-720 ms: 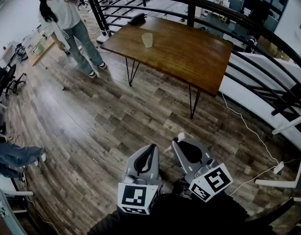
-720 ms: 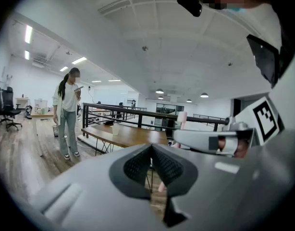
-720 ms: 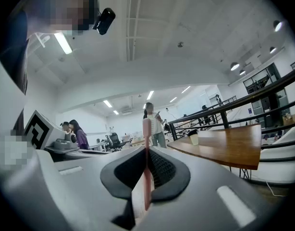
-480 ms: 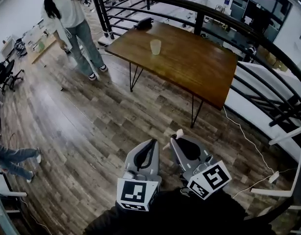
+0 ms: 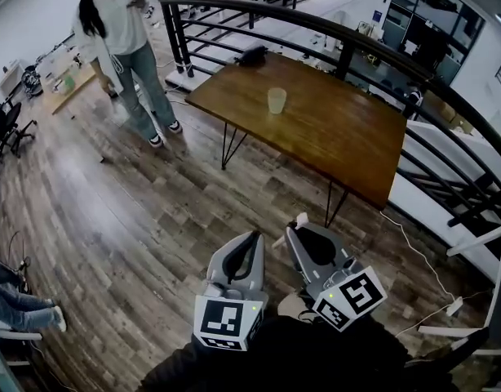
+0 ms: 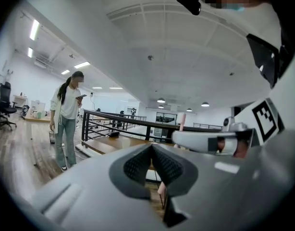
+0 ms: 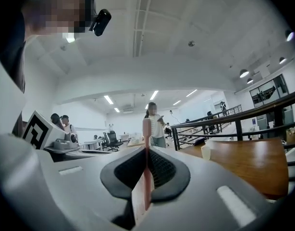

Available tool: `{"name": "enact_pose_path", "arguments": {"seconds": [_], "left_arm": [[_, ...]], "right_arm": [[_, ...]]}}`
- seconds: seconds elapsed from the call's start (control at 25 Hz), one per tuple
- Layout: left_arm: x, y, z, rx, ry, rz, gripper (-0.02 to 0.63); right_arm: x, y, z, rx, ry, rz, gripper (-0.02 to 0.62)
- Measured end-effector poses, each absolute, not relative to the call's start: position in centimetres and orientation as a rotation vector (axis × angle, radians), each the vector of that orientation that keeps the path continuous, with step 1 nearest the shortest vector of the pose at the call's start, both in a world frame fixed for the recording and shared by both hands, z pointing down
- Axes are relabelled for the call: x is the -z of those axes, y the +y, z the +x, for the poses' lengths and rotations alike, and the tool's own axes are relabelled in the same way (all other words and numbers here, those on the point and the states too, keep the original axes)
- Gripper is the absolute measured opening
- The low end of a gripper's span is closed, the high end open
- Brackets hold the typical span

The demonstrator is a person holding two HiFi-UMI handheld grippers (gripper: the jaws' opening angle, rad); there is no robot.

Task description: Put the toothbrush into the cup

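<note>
A pale translucent cup stands on the brown wooden table, well ahead of both grippers. My right gripper is shut on a pink toothbrush, which stands upright between the pads. In the right gripper view the cup shows to the right on the table. My left gripper is held beside the right one, its jaws shut with nothing between them. From the left gripper view the toothbrush sticks up above the right gripper.
A person in a white top stands left of the table, looking at a phone. A black railing curves behind the table. A dark object lies at the table's far corner. A white cable runs over the wood floor at right.
The table and cup have come nearer and shifted right in the head view. Both grippers keep their place and their grip.
</note>
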State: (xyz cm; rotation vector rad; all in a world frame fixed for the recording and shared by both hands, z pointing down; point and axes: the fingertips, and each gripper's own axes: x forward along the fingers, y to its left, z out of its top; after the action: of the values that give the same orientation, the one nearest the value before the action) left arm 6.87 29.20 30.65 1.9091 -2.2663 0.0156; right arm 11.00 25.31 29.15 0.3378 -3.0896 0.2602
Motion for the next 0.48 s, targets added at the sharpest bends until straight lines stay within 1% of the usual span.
{"name": "enact_pose_path", "arguments": {"seconds": [0.48], "left_arm": [[-33.3,24.0,0.8,-0.058,-2.216,1.837,0.008]], "right_arm": [[-31.4,19.6,4.9,-0.335,-3.046,0.333,0.014]]}}
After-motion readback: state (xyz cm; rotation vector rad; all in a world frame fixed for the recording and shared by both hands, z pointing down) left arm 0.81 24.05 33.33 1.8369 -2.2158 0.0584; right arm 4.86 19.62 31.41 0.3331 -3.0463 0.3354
